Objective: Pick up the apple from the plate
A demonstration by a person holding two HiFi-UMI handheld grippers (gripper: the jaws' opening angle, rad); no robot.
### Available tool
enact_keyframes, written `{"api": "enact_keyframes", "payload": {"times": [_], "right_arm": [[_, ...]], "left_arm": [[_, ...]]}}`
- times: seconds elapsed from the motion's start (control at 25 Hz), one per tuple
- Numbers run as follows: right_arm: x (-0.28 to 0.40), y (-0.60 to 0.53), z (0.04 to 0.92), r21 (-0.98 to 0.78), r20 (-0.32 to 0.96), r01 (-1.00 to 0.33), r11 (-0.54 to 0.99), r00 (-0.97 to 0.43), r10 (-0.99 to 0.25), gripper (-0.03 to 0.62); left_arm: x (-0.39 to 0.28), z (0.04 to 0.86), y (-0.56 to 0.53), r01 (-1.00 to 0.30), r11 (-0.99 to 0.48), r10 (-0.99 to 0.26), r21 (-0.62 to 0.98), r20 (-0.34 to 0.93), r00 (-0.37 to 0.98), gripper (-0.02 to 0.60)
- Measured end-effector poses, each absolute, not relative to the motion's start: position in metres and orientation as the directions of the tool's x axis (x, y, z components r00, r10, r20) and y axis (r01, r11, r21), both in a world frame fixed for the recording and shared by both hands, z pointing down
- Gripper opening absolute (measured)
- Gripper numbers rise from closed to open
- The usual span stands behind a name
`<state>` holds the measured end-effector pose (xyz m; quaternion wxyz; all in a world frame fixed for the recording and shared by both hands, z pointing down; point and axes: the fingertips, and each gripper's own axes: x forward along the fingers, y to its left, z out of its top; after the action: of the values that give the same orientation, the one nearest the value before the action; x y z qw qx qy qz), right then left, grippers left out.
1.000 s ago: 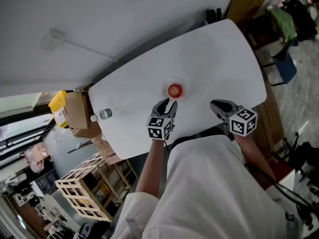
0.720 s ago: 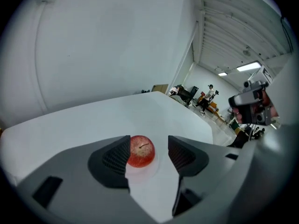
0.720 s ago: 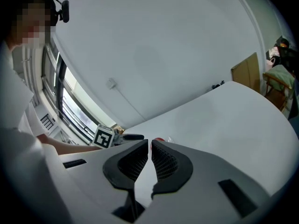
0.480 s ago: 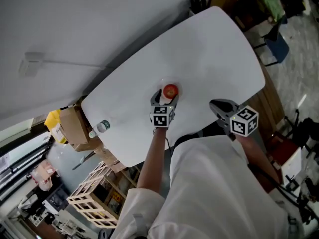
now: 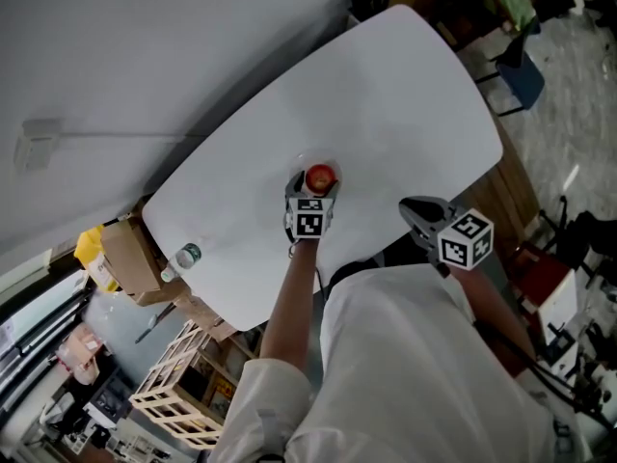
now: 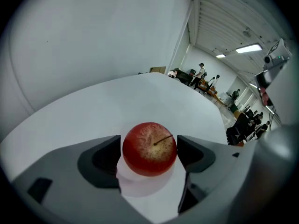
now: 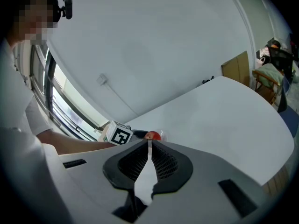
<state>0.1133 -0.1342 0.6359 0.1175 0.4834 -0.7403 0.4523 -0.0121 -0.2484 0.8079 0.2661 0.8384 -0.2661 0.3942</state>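
Observation:
A red apple (image 5: 320, 176) sits on a small clear plate (image 5: 305, 161) near the middle of the white table (image 5: 405, 95). My left gripper (image 5: 310, 185) is lowered over it and its jaws have just been opening. In the left gripper view the apple (image 6: 149, 148) lies between the two dark pads (image 6: 105, 157), on the plate (image 6: 145, 186), and the pads do not visibly press on it. My right gripper (image 5: 416, 210) hovers at the table's near edge, to the right of the apple. Its jaws meet with nothing between them (image 7: 148, 143). From there the apple (image 7: 152, 135) shows small behind the left gripper's marker cube (image 7: 119, 135).
A water bottle (image 5: 183, 257) stands at the table's left end. Off that end are a cardboard box (image 5: 120, 258) and a wooden crate (image 5: 178, 394). A blue chair (image 5: 516, 66) stands past the far right corner. A wall runs along the table's far side.
The left gripper has moved forward and down to the apple, and its jaws have spread so that the apple now lies between them. The right gripper has hardly moved.

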Motion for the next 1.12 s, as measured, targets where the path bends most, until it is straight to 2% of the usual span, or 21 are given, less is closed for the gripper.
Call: {"api": "enact_keyframes", "payload": {"times": [0.48,0.72,1.12], "right_arm": [[0.118,-0.135,0.637,-0.551,0.62,-0.824,0.132,-0.51,-0.596,0.046],[0.099,-0.143,0.638,-0.544,0.622,-0.82,0.177,-0.536,-0.571,0.046],[0.096,-0.141,0.625,-0.526,0.598,-0.826,0.204,-0.529,-0.602,0.046]], "left_arm": [[-0.003,0.781,-0.245,-0.645,-0.698,-0.243,0.311,0.745,0.622,0.37],[-0.017,0.744,-0.255,-0.659,-0.671,-0.31,0.34,0.679,0.665,0.37],[-0.052,0.697,-0.246,-0.687,-0.599,-0.388,0.412,0.601,0.699,0.367]]}}
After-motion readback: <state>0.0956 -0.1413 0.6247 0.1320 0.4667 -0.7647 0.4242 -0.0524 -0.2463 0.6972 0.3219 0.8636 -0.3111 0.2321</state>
